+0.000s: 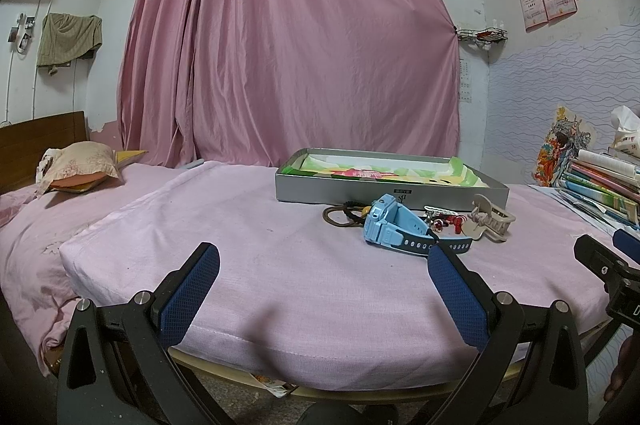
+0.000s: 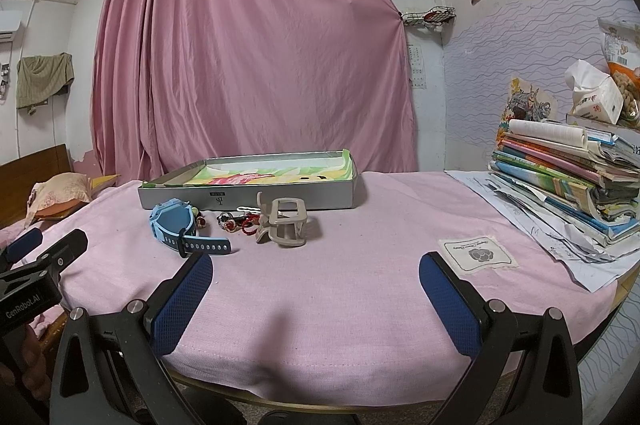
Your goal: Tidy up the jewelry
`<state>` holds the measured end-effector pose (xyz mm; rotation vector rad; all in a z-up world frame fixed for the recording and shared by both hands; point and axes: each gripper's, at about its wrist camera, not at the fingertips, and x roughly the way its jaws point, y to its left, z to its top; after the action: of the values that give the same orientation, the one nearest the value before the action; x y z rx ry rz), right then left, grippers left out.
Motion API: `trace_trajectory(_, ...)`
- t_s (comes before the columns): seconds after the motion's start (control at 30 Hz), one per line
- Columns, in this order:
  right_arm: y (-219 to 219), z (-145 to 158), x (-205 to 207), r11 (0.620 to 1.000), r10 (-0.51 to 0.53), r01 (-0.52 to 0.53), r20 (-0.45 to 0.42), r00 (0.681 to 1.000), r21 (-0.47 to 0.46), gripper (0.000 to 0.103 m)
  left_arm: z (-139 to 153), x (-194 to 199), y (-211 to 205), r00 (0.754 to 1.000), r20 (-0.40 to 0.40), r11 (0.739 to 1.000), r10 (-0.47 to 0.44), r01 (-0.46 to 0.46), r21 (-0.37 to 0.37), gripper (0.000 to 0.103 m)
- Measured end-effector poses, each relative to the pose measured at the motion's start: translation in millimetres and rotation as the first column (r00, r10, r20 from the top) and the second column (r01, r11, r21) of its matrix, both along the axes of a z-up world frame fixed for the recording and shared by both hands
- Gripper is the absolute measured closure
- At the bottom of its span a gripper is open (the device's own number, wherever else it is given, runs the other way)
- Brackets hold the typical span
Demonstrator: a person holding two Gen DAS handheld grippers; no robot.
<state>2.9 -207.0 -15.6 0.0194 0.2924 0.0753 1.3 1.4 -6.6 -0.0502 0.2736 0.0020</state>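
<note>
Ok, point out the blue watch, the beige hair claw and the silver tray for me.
blue watch [image 2: 173,219]: right wrist view, on the side of its light blue case.
beige hair claw [image 2: 285,225]: right wrist view, on its toothed body.
silver tray [image 1: 340,189]: left wrist view, on its near outer wall.

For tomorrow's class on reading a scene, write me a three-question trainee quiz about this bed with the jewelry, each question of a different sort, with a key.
1. True or false: the blue watch lies inside the silver box.
2. What lies right of the watch? A) beige hair claw B) comb C) mirror
3. Fill in: both grippers, left and right, are ___ and hold nothing.

Key: 1 false, it lies on the pink sheet in front of the box; 2 A; 3 open.
</note>
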Motion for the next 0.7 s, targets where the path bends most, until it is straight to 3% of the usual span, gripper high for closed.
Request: trace_trajectory(0.7,-0.5,-0.2,0.2,1.0,0.001,-0.001,-0.002,1.0,0.003,0.0,0.0,0.0,0.0,1.0,-0.001,1.0,0.0,0.0,0.0,0.001)
